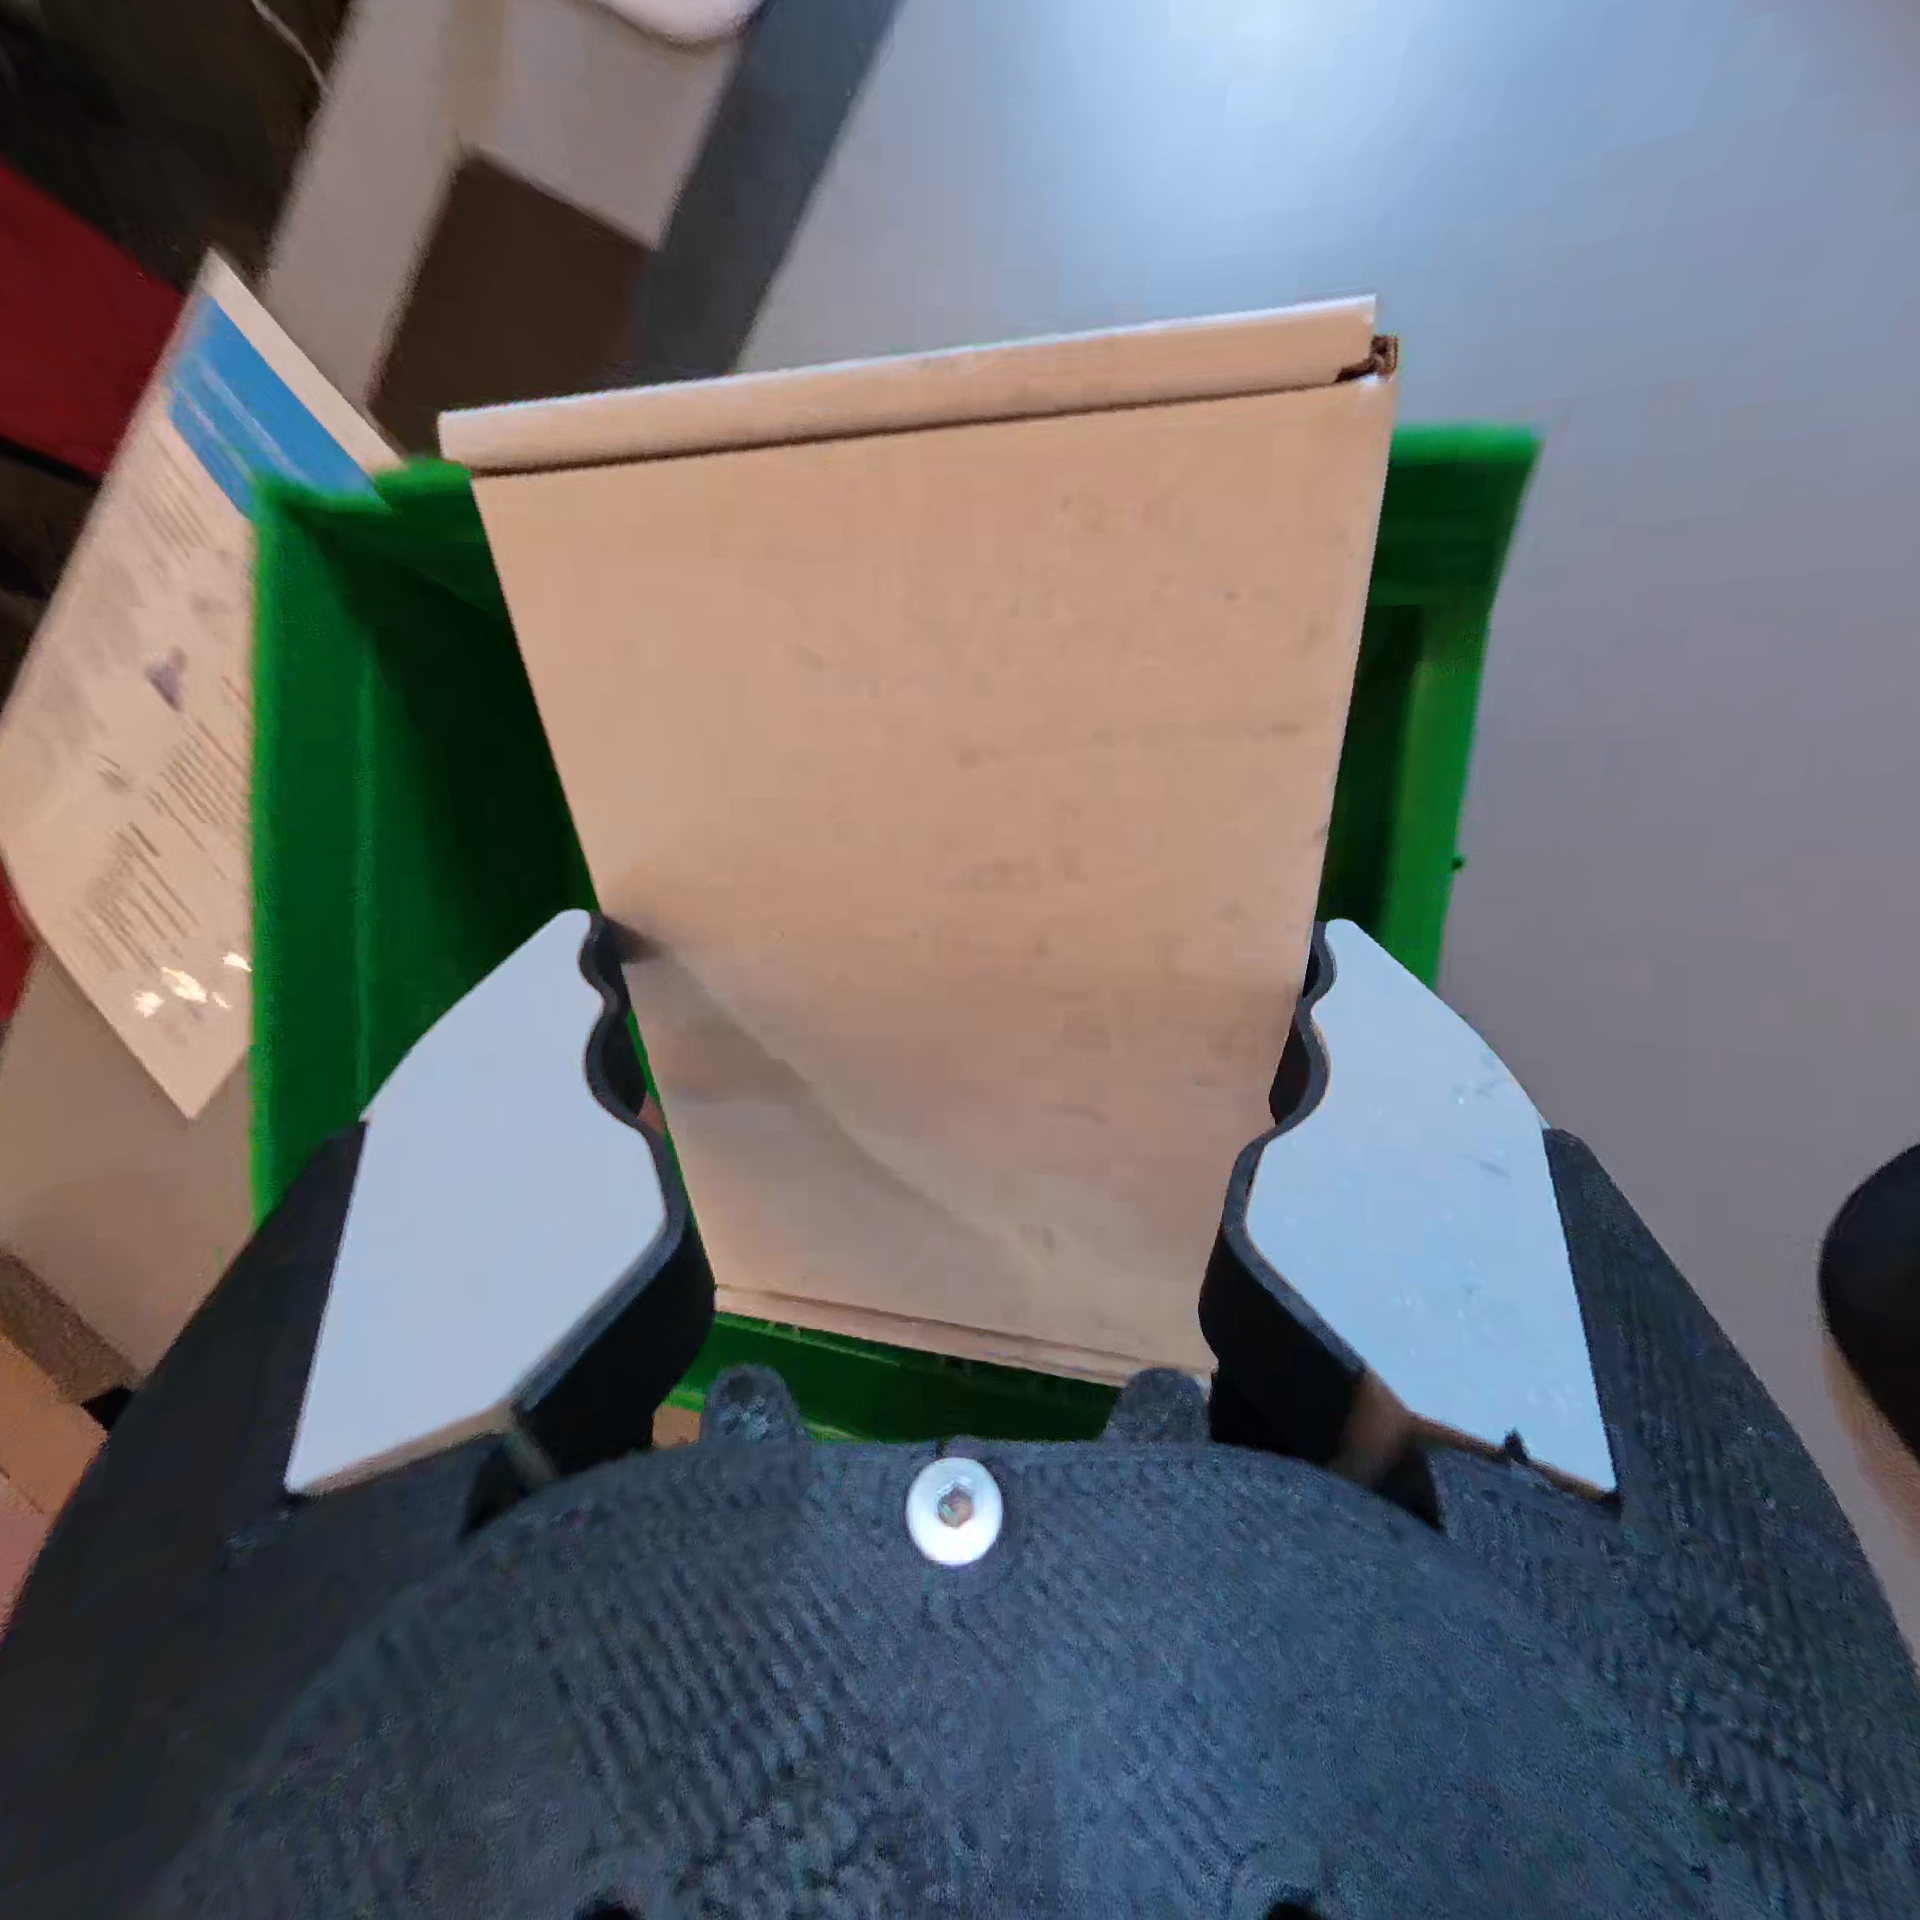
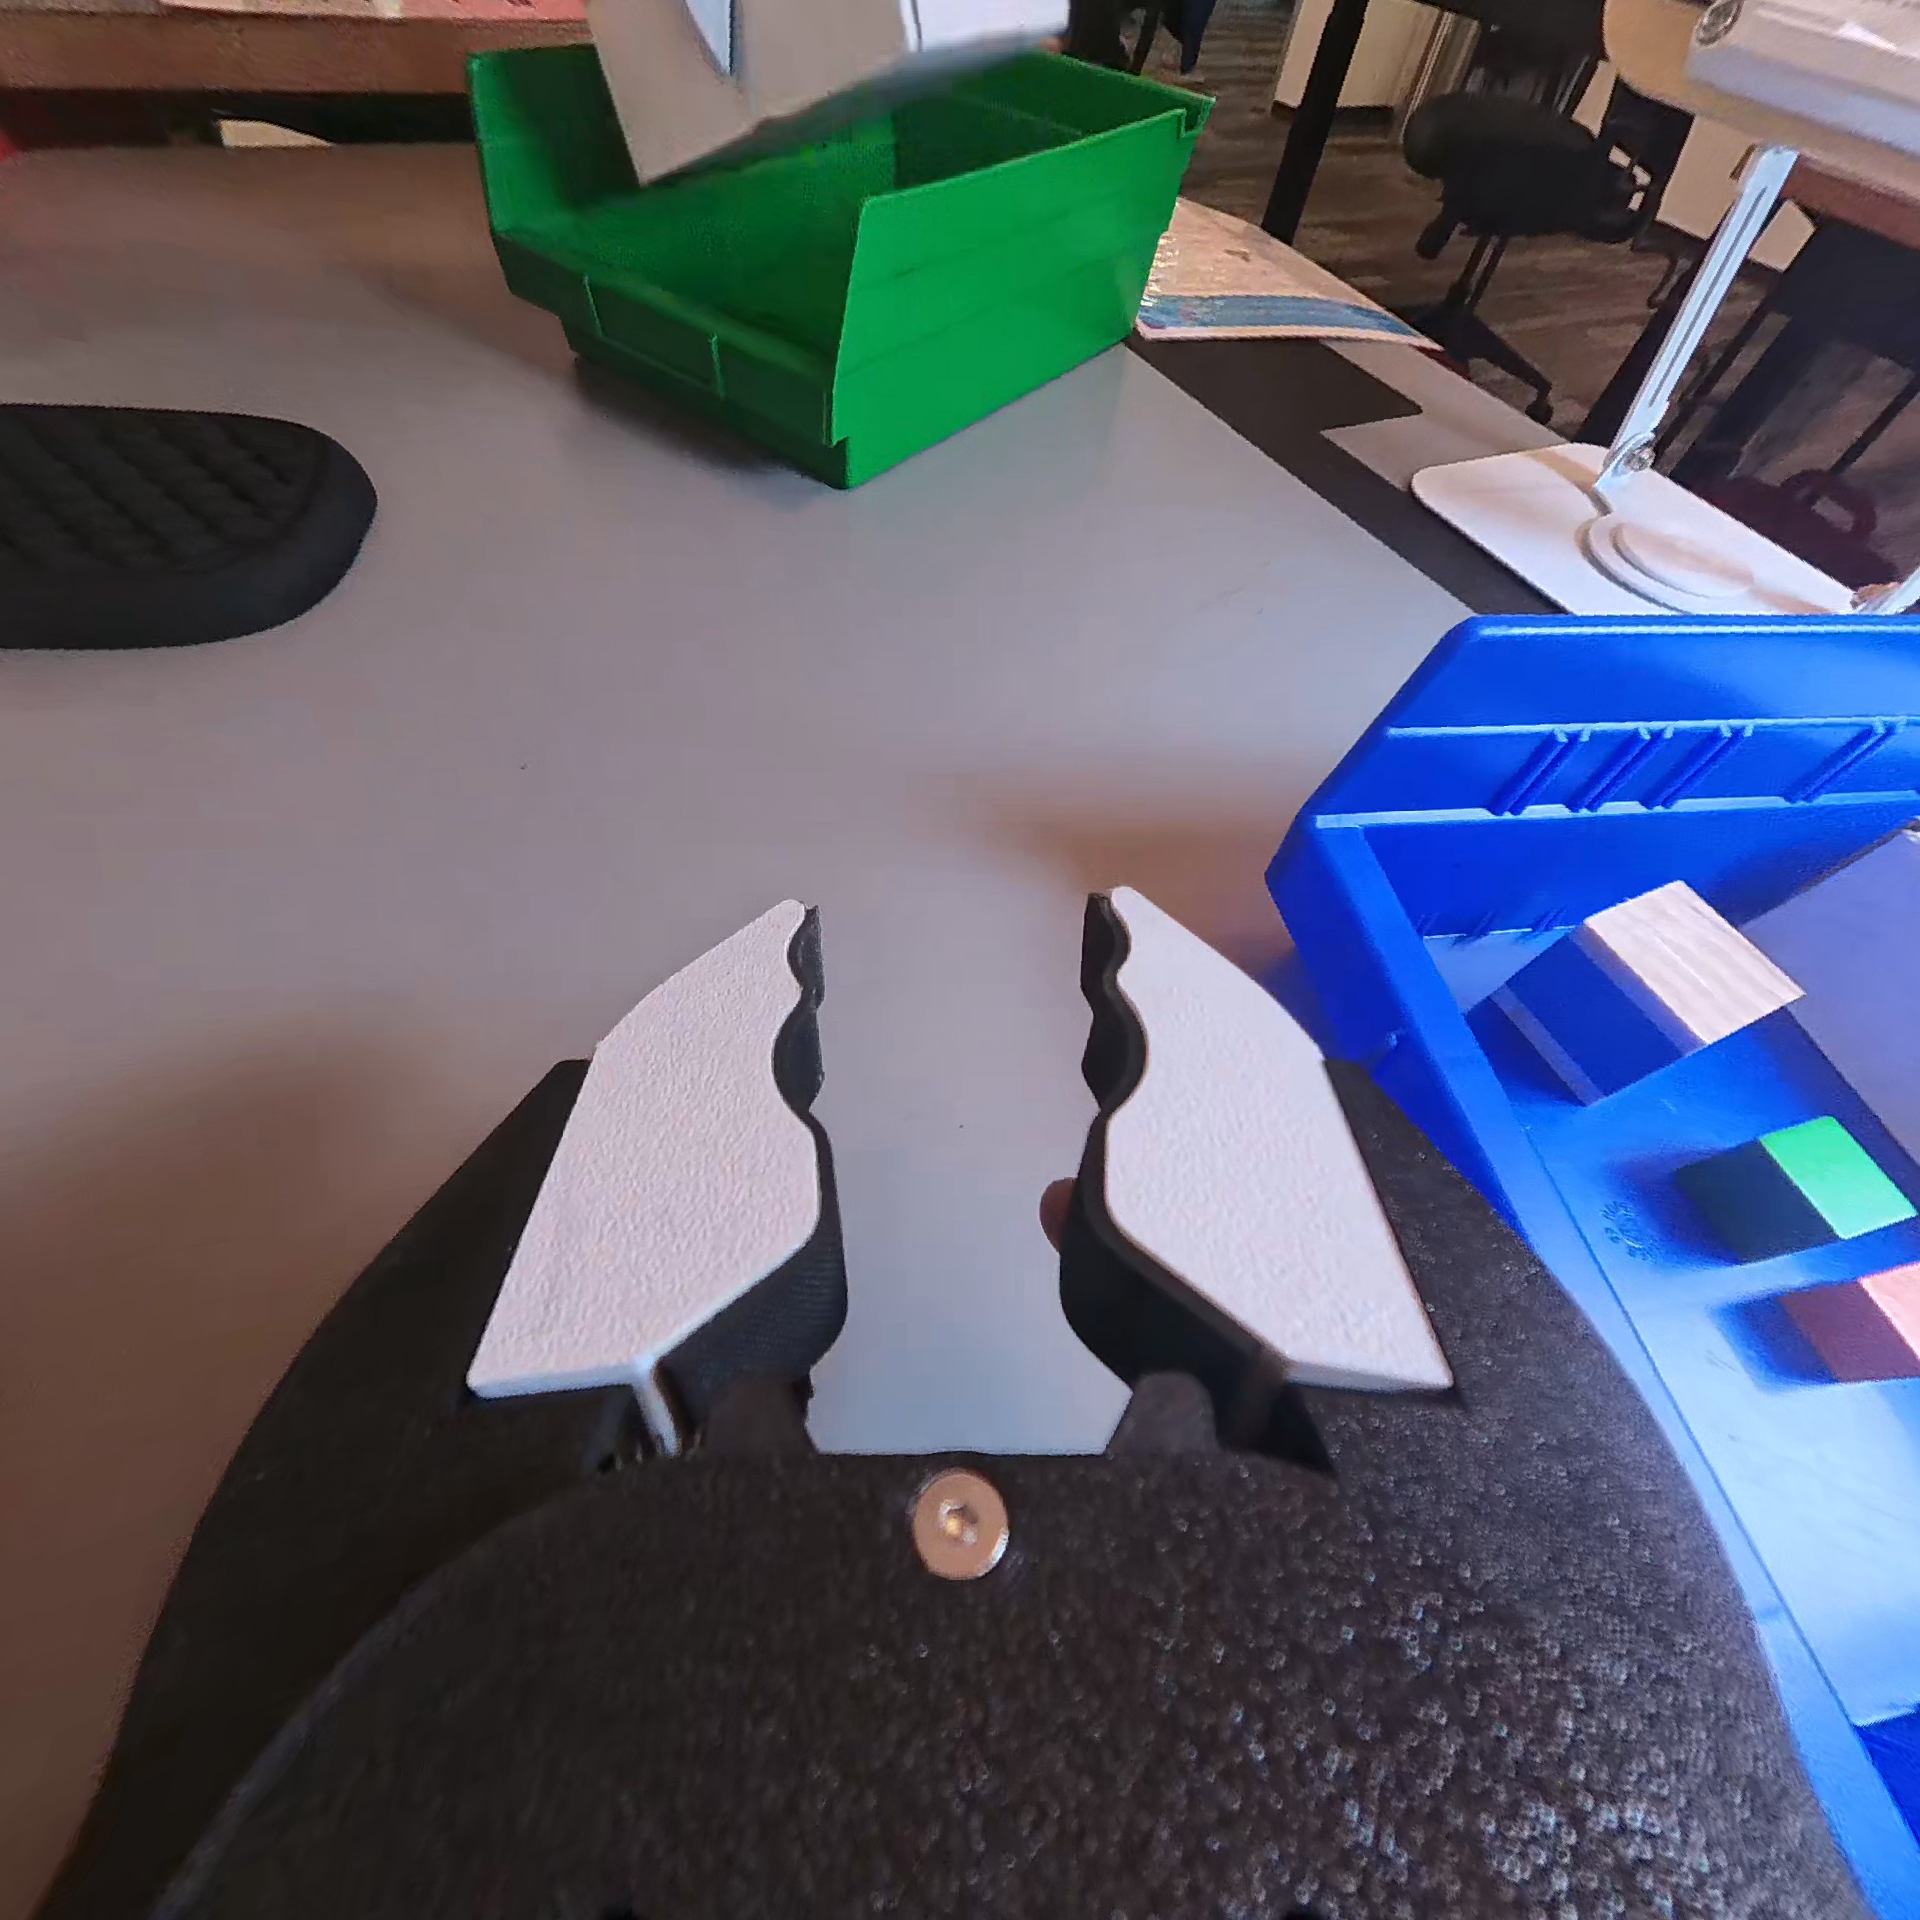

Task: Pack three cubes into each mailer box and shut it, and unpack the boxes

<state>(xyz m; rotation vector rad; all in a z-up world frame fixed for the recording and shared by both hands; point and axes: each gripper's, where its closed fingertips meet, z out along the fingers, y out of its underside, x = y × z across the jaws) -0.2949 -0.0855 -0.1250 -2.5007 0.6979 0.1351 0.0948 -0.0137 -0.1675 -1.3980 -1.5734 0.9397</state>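
My left gripper (image 1: 958, 935) is shut on a closed brown cardboard mailer box (image 1: 956, 831), gripped by its two sides and held over the green bin (image 1: 343, 779). The box hides most of the bin's inside. My right gripper (image 2: 951, 914) is open and empty, low over the grey table (image 2: 623, 779), just left of the blue bin (image 2: 1382, 935). In the blue bin lie a pale wooden cube (image 2: 1683, 966), a green and black cube (image 2: 1808, 1184) and a dark red and pink cube (image 2: 1860, 1330). The green bin (image 2: 987, 291) stands at the far side, with the held box blurred above it.
A black textured pad (image 2: 156, 520) lies at the table's left. A white lamp base (image 2: 1621, 530) stands at the right edge behind the blue bin. A printed sheet (image 1: 135, 727) lies beside the green bin. Office chairs stand beyond the table. My right fingertips sit around 40 cm from my left ones. My right tips are roughly 15 cm from the pale wooden cube (image 2: 1683, 966).
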